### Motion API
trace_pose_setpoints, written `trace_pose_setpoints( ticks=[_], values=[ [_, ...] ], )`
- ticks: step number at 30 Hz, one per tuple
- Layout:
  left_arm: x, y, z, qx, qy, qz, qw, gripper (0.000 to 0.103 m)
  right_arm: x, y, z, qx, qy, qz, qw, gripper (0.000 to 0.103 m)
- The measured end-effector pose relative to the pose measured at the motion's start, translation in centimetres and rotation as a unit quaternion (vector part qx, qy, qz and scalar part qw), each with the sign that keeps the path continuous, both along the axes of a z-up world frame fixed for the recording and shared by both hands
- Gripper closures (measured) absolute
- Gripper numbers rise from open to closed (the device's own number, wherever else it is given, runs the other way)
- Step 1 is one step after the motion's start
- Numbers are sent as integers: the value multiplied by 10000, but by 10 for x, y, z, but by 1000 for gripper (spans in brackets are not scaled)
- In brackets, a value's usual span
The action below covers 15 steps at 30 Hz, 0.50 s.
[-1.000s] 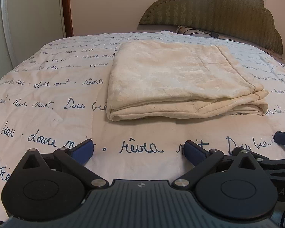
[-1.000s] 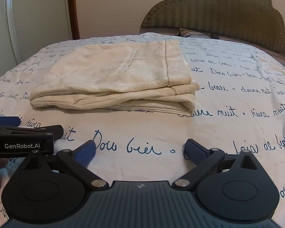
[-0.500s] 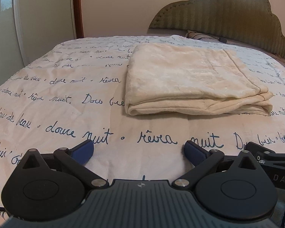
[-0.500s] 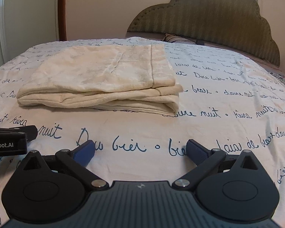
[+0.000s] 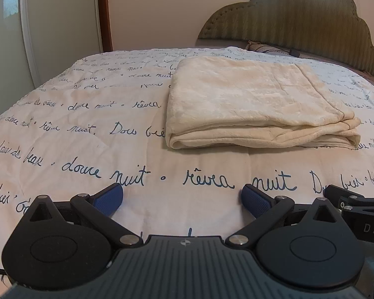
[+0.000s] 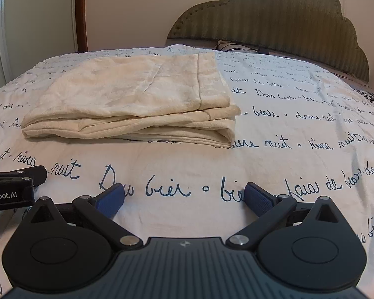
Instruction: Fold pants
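pants (image 5: 251, 99): cream, lying folded in a flat stack on the bedspread (image 5: 87, 129)
step: folding looks finished
left gripper (image 5: 182, 199): jaws apart, empty, short of the stack
right gripper (image 6: 184, 198): jaws apart, empty
next: perhaps only a tidy of the right edge
around: headboard (image 5: 299, 20) beyond; nothing blocks the way

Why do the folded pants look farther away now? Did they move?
No. The pants lie over the same "Dou bien" writing on the bedspread. The left gripper backed away toward the bed's foot.
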State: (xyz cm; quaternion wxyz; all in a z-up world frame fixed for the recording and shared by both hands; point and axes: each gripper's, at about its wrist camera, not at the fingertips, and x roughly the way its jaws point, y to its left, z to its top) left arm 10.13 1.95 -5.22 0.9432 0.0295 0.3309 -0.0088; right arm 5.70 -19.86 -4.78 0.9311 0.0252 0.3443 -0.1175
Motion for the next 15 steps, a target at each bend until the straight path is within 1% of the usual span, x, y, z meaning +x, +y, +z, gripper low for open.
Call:
trace_pose_setpoints(
  ticks=[15],
  values=[
    [-2,-2,0,65,-47,12,10000,0,-1,-1,1,122,-54,-12,9999,0]
  ],
)
